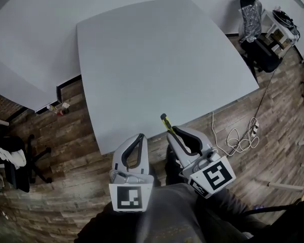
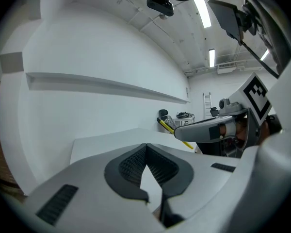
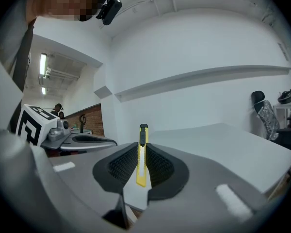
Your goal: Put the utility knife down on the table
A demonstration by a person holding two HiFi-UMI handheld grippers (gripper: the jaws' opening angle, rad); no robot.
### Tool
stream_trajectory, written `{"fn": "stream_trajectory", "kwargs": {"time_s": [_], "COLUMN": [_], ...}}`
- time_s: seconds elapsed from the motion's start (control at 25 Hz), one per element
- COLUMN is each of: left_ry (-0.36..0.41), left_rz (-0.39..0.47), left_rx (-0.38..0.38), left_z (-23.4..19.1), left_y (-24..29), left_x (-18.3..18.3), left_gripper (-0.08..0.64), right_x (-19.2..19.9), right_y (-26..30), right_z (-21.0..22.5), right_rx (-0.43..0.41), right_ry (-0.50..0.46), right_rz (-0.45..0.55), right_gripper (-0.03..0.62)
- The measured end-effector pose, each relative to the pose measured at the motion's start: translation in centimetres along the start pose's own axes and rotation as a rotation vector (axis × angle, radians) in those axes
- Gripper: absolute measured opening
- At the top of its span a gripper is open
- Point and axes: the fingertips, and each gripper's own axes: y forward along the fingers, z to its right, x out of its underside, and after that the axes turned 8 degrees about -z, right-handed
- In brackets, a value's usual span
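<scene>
The yellow utility knife (image 1: pixel 165 121) with a black tip sticks forward out of my right gripper (image 1: pixel 173 130), which is shut on it just over the near edge of the white table (image 1: pixel 157 59). In the right gripper view the knife (image 3: pixel 142 154) stands upright between the ribbed pads of the right gripper (image 3: pixel 142 148), pointing over the table (image 3: pixel 233 140). My left gripper (image 1: pixel 141 136) hangs beside it, at the table's near edge, shut with nothing in it. In the left gripper view the tips of the left gripper (image 2: pixel 146 147) meet, and the knife (image 2: pixel 172 128) shows at the right.
The table top bears nothing else. Office chairs (image 1: pixel 253 19) stand at the far right, and another chair (image 1: pixel 15 161) at the left. A white cable and power strip (image 1: pixel 243 135) lie on the wooden floor to the right. A person's lap fills the bottom.
</scene>
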Motion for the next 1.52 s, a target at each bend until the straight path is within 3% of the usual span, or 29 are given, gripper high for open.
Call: {"fn": "stream_trajectory", "kwargs": {"time_s": [0.32, 0.76, 0.88, 1.12, 1.52], "left_ry": [-0.009, 0.028, 0.000, -0.010, -0.042], "left_rz": [-0.034, -0.084, -0.093, -0.099, -0.085], "left_rx": [-0.034, -0.034, -0.055, -0.109, -0.108], "left_z": [1.1, 5.9, 6.6, 2.7, -4.1], "left_y": [6.2, 15.3, 16.3, 18.1, 22.8], "left_x": [-1.9, -4.3, -4.8, -5.0, -5.6], "left_gripper": [0.002, 0.002, 0.002, 0.002, 0.002], "right_x": [-1.1, -1.1, -1.5, -2.1, -3.0], "right_y": [1.6, 1.9, 1.8, 5.7, 12.9], "right_z": [6.7, 16.3, 18.0, 18.7, 20.2], "right_rx": [-0.036, -0.094, -0.107, -0.145, -0.139], "right_ry": [0.023, 0.064, 0.066, 0.068, 0.048], "right_rz": [0.010, 0.010, 0.016, -0.004, -0.065], "right_gripper": [0.051, 0.052, 0.051, 0.051, 0.052]}}
